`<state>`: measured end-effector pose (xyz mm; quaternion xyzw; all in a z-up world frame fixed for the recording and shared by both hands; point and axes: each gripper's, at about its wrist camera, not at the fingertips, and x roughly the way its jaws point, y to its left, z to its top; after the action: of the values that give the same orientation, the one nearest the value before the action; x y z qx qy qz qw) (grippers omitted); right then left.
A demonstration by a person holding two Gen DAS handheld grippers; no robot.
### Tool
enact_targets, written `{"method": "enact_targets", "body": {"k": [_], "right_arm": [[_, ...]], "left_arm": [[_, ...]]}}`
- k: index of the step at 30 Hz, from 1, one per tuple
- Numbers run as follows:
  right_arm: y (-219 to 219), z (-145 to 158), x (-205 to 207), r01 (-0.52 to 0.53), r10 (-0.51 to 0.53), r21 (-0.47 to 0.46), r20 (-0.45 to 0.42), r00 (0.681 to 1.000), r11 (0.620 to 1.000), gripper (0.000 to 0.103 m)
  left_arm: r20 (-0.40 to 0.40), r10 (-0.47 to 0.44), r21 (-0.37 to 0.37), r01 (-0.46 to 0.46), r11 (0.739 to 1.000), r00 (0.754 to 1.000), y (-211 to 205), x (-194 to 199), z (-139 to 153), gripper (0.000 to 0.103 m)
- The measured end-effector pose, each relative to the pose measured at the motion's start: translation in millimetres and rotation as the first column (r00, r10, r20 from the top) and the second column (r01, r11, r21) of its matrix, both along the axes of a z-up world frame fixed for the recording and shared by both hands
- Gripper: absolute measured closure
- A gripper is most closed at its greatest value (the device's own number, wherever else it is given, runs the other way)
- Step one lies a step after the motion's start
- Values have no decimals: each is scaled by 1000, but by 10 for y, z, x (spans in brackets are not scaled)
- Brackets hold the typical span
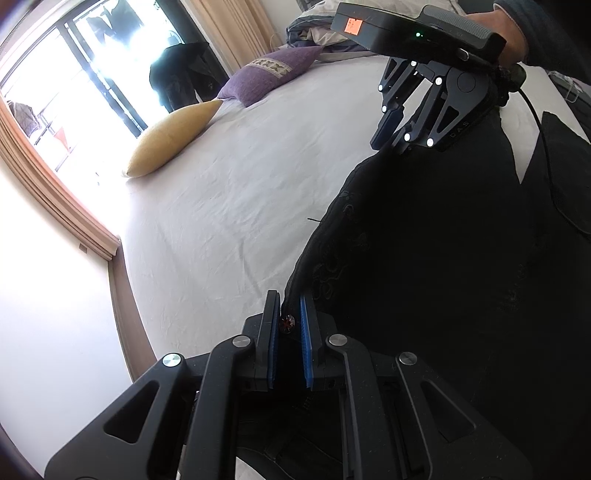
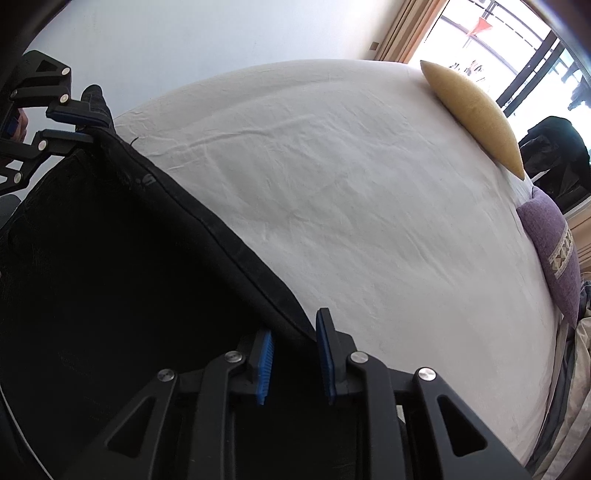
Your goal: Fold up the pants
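1. Left wrist view. Pants [image 1: 443,277], black with faint embroidery, lie on the bed [image 1: 240,203] and fill the right half of the view. The left gripper [image 1: 288,332] is clenched on the near corner of the fabric; cloth and a small round stud sit pinched between the blue pads [image 1: 274,343]. Judged purpose: this corner is held so the edge stays taut.

2. Same view, far end. The right gripper [image 1: 397,129] points down at the far corner of the same edge, carried by a person's hand [image 1: 506,29]. Its fingertips meet the cloth; the contact itself is too dark to resolve from here.

3. Same view, background. A yellow pillow [image 1: 173,138] and a purple pillow [image 1: 269,74] rest well apart from the pants, near the window [image 1: 74,74], so the sheet beyond the garment is free for a fold.

4. Right wrist view. The hemmed edge of the pants runs diagonally from the left gripper at upper left down into the right gripper's jaws. The corner lies between its blue pads [image 2: 265,365], which stand noticeably apart; whether they press on the cloth cannot be told.

5. Judgement: two grippers at opposite ends of one edge suggest that edge is about to be lifted and carried over, an early fold step
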<state>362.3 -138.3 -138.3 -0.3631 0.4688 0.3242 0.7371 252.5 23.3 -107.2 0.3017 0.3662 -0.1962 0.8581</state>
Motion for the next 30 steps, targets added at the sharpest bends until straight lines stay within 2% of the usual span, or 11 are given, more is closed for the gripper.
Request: {"method": "enact_targets", "body": {"k": [1,2,8,14,20,30], "right_arm": [[3,-9,10,-2,2,-3,-7,1000,1000,82],[4,-11,19,-2,2,-1,-17,1000,1000,91],[-12,21,-89,28,-27,36,-22,999,999,99],[-93,179,-290,87,-90,128,14,996,988,100],[-111,301,-697,112,-121,195,32,992,974,100],[-60,271,-1513,174,-172,314,-33,985,933,99]], "left_arm": [[0,1,0,-1,1000,1000,-2,3,-1,94],[-1,2,-1,-2,1000,1000,-2,7,-4,94],[8,10,-12,-10,1000,1000,-12,-5,16,94],[22,21,-43,-21,999,1000,-5,-160,133,94],[32,25,-81,-23,996,999,-63,-547,227,94],[-33,6,-135,-10,991,999,-248,-1383,95,94]]}}
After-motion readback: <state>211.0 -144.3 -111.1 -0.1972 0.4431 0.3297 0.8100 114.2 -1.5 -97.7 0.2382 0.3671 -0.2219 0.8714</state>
